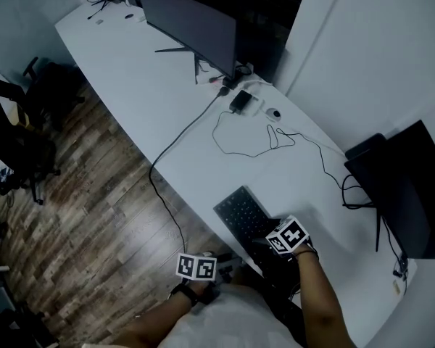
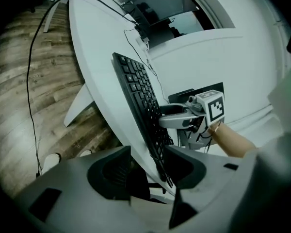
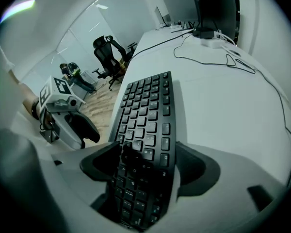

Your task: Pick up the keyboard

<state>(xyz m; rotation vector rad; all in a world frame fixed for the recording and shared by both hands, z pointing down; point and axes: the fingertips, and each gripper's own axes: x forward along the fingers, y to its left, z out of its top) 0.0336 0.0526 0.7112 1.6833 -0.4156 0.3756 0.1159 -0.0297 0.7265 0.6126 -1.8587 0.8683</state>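
Desk: a long white top (image 1: 167, 114) runs diagonally over the wood floor (image 1: 94, 194). You stand at its near end.
Monitors: one dark screen (image 1: 188, 24) stands at the far side and a second (image 1: 399, 194) at your right. Both are well apart from your work.
Keyboard: the black keyboard (image 1: 241, 212) lies near the desk's floor-side edge, just ahead of you. In the right gripper view it looks flat on the top, so I judge it not yet raised.
Right gripper: your right gripper (image 3: 145, 165) comes down steeply on the near end of the keyboard. Its jaws straddle the full width, and each pad sits against a long edge with no gap that I can see. I read that as a clasp across the keyboard, though how firm it is I can't say.
Left gripper: your left gripper (image 2: 145, 171) hangs off the desk edge beside you with its jaws spread wide and nothing gripped. In its own view the desk edge and the keyboard's side run up between the jaws, but neither pad touches them.
Cable: a thin dark lead (image 1: 243, 151) loops on the desk beyond the keyboard. I can't tell whether it belongs to the keyboard.
Done: you have reached the keyboard, and one gripper is set on it.
Left to do: the lift itself. You may also need the left gripper on the other side, and watch that the cable doesn't drag.
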